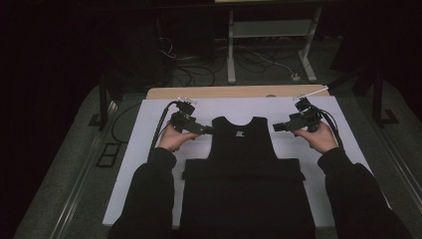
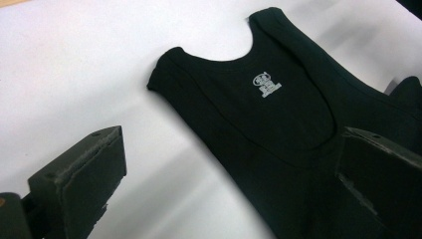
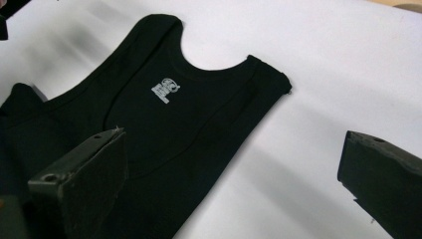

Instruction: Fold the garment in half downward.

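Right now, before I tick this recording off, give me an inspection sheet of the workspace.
Surface: white sheet over a wooden table.
Job's things: black tank top lying flat, neckline away from the person, lower part folded up into a band across its middle; small white label inside the neck.
Clutter: nothing seen.
Grippers: left gripper and right gripper open, one beside each shoulder strap, holding nothing.
Cables: black gripper cable runs off the left side; loose cords on the floor.
Surroundings: dark room; white frame stand behind the table.
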